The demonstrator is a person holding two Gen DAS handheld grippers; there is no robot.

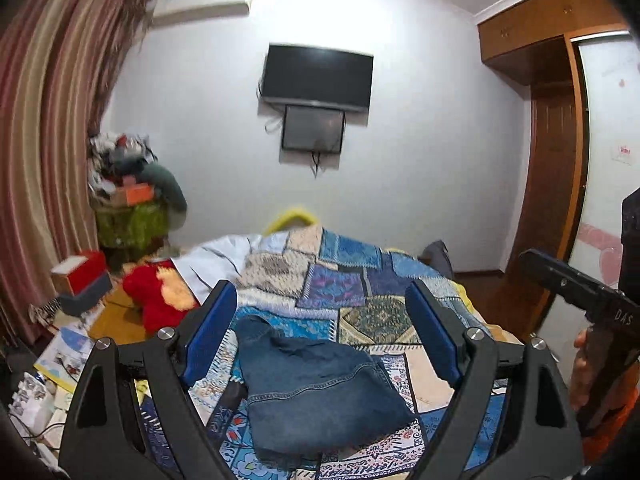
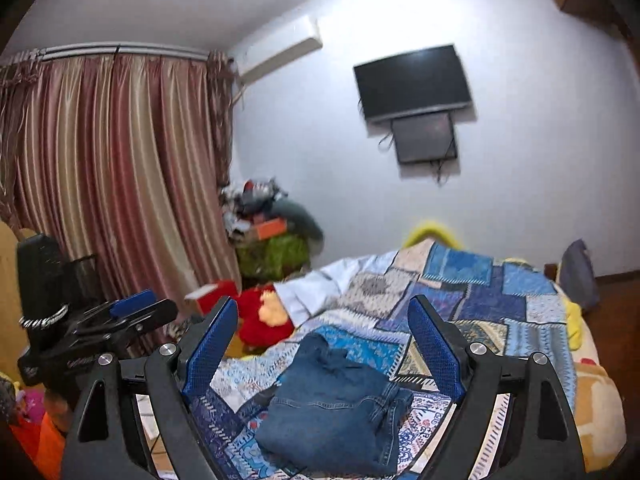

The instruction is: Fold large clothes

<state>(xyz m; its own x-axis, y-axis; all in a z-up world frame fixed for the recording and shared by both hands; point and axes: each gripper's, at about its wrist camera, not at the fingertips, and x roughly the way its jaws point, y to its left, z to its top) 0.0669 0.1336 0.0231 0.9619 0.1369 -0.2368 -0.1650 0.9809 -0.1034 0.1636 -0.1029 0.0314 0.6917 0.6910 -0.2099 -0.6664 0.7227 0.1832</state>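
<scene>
Folded blue jeans (image 1: 316, 388) lie on the patchwork quilt (image 1: 352, 280) of the bed, just ahead of both tongs, left (image 1: 320, 332) and right (image 2: 324, 344), which gape wide and hold nothing. Beyond, a green bin (image 1: 132, 222), blurred, seems heaped with clothes and an orange box (image 1: 138, 194).

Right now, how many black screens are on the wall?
2. The big TV hangs high on the white wall, and a smaller screen sits right under it, touching its bottom edge. None seems hidden.
</scene>
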